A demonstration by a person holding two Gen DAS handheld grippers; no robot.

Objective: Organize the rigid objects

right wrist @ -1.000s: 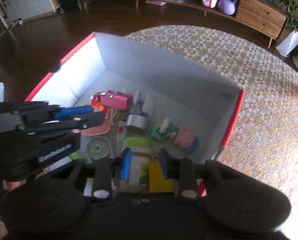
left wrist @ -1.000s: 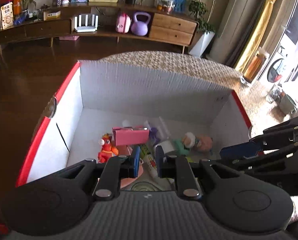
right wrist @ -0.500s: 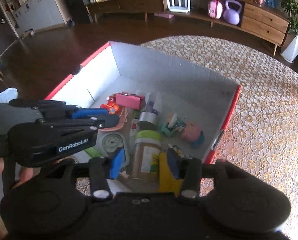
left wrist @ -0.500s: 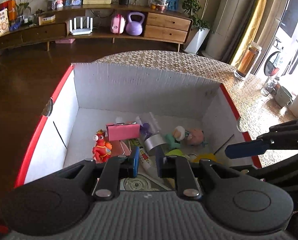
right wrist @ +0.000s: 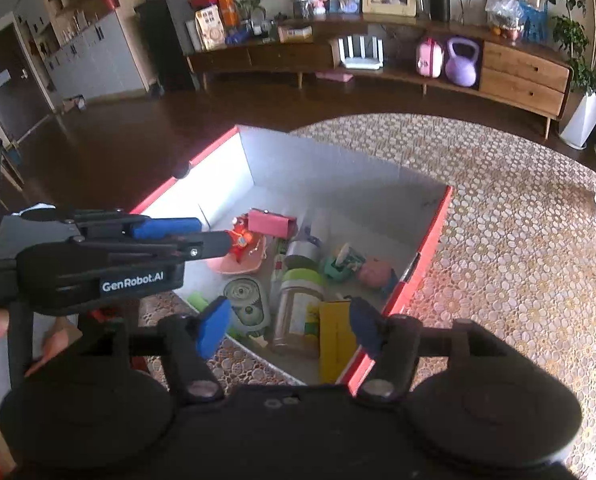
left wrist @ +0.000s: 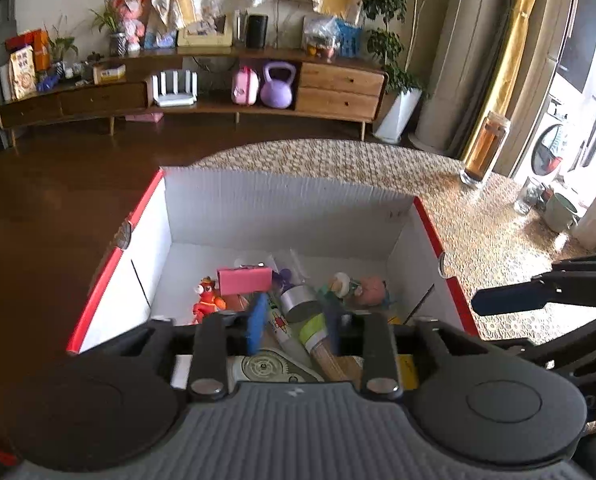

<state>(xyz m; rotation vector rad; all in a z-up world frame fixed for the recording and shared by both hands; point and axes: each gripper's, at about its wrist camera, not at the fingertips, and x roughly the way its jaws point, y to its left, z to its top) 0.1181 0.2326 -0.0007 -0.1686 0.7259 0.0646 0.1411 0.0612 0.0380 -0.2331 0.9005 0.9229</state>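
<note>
Judging from how things lie, the sorting looks well advanced: the white box (right wrist: 338,168) with red edges sits on the lace-covered desk (right wrist: 518,260) and already holds a jumble of rigid things. Going left to right in the right wrist view, there is a red figurine (right wrist: 240,242) beside a pink tray (right wrist: 238,266), a pink case (right wrist: 272,222), a grey gear toy (right wrist: 246,300), a green-lidded jar (right wrist: 298,304) lying on its side, a yellow box (right wrist: 335,340) against the near corner, and a teal toy (right wrist: 340,266) next to a pink one (right wrist: 378,274).

The left claw (left wrist: 296,322) hangs above the box with its jaws opening and nothing between them; the right claw (right wrist: 288,326) is likewise opening and empty over the near corner (neither pad presses on anything).

What is left cannot be settled. The bare stretch of desk to the right shows only a tall bottle (left wrist: 484,148) and some cups at the far edge, which may not belong to the task. The desk nearest the person is hidden behind both claw bodies, a small green piece (right wrist: 197,302) at the near-left wall may lie inside or outside the box, and the jar's label is too blurred to read.
</note>
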